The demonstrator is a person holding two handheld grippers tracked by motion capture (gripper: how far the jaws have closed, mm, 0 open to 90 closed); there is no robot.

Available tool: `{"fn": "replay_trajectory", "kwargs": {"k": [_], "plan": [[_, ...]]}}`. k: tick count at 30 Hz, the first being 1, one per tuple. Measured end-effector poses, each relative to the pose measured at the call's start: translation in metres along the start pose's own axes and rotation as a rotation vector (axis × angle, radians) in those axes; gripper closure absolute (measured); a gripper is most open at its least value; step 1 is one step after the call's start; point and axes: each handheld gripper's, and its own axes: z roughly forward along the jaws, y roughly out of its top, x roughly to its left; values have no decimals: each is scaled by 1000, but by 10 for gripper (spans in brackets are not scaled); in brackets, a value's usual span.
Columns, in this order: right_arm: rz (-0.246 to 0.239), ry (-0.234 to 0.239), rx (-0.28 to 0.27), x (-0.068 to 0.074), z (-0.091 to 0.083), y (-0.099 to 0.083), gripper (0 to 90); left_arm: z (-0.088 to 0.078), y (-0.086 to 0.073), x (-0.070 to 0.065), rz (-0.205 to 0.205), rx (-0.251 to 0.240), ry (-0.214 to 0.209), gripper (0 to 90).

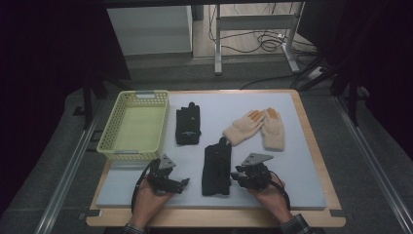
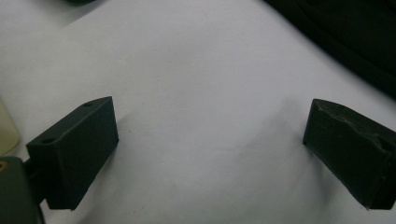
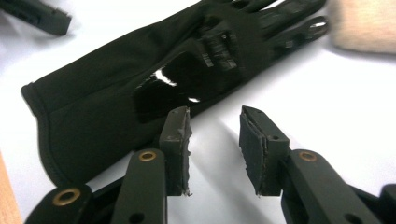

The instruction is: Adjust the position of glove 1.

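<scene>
Nearest, at six o'clock: right gripper (image 3: pixel 214 149) part open, empty, beside long black fabric glove (image 1: pixel 216 168); left gripper (image 2: pixel 210 154) wide open, empty. Farther, at ten o'clock: yellow plastic basket (image 1: pixel 117 124) holding nothing. Probably sorting barely begun.

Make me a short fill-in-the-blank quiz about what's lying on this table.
The basket is pale ____.
The cream gloves have ____ fingertips.
The near black glove lies between the left gripper and the ____ gripper.
The right one's jaws stand apart with ____ between them.

Missing: yellow; orange; right; nothing
</scene>
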Motion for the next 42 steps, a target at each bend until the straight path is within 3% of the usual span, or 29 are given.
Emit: {"fn": "replay_trajectory", "kwargs": {"k": [7, 16, 24, 31, 35, 42], "plan": [[20, 22, -40, -8, -7, 12, 566, 0, 0, 0, 0, 1, 0, 33], [3, 29, -74, -19, 6, 46, 542, 0, 0, 0, 2, 0, 1, 33], [-43, 38, -68, -32, 43, 94, 619, 0, 0, 0, -3, -2, 0, 33], [-93, 48, -22, -34, 82, 128, 696, 0, 0, 0, 2, 3, 0, 33], [-110, 46, 11, -37, 107, 140, 684, 0, 0, 0, 0, 2, -1, 33], [-94, 42, 71, -46, 147, 148, 628, 0, 0, 0, 1, 3, -1, 33]]}}
